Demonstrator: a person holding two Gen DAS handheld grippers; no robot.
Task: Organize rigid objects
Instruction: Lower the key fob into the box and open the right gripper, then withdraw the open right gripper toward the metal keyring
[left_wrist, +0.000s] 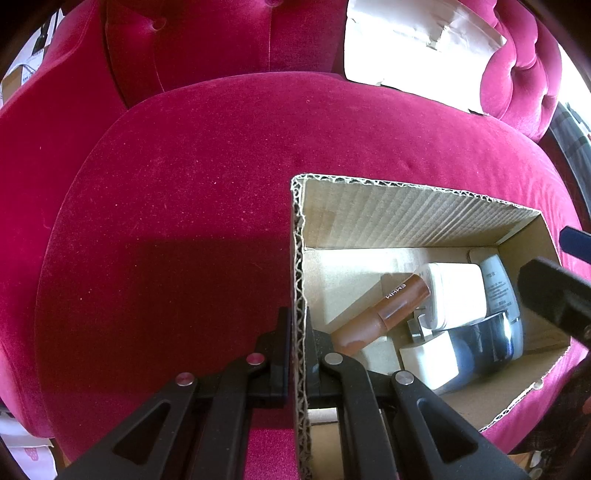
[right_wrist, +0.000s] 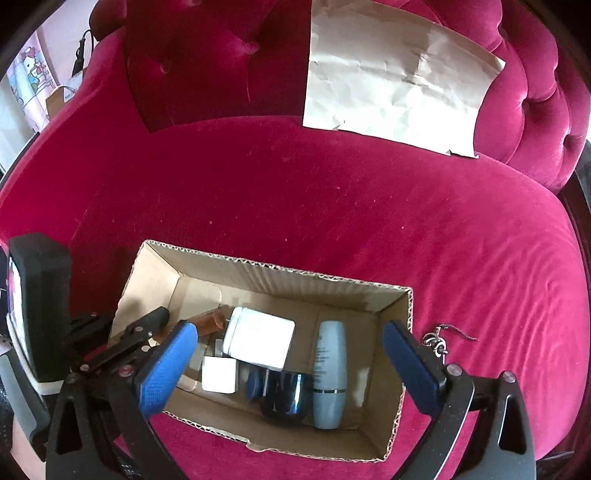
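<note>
On the red velvet seat (right_wrist: 332, 206) sits the cardboard box (right_wrist: 400, 332), my left tool (left_wrist: 295, 354) pinching its near wall to steady it. My right tool (right_wrist: 288, 354) hangs spread and empty above the pale blue bottle (right_wrist: 330, 373) lying inside. I would keep the box pinned and lift straight up, clear of the rim.

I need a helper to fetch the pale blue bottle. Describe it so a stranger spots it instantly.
On the crimson velvet sofa seat sits an open brown cardboard box. Inside, by the right wall, lies the pale blue plastic bottle beside a dark blue glossy jar. It alone is tall, slender and ringed by a dark band.
</note>
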